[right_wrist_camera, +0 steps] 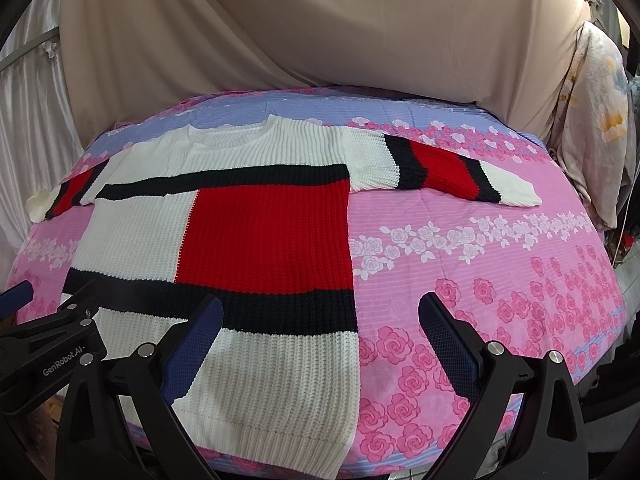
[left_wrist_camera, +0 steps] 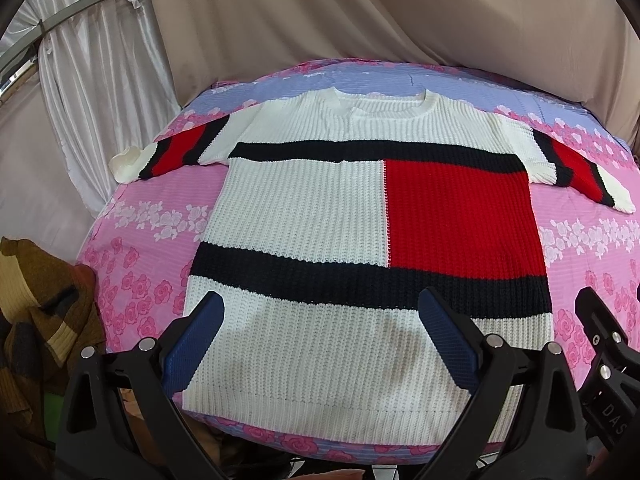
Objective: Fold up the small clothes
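A white knit sweater (left_wrist_camera: 320,208) with a red block and dark navy stripes lies flat and spread out on the table, neck at the far side, both sleeves stretched sideways. It also shows in the right wrist view (right_wrist_camera: 240,240). My left gripper (left_wrist_camera: 320,320) is open and empty, held above the sweater's white hem area. My right gripper (right_wrist_camera: 320,320) is open and empty above the sweater's lower right edge; its arm shows at the right of the left wrist view (left_wrist_camera: 604,344). The left gripper's arm shows at the left of the right wrist view (right_wrist_camera: 48,336).
The table is covered with a pink and lilac rose-print cloth (right_wrist_camera: 500,264). Beige drapes (right_wrist_camera: 320,20) hang behind. A brown and yellow knit garment (left_wrist_camera: 40,304) lies off the table's left. Pale cloths (right_wrist_camera: 592,120) hang at the right.
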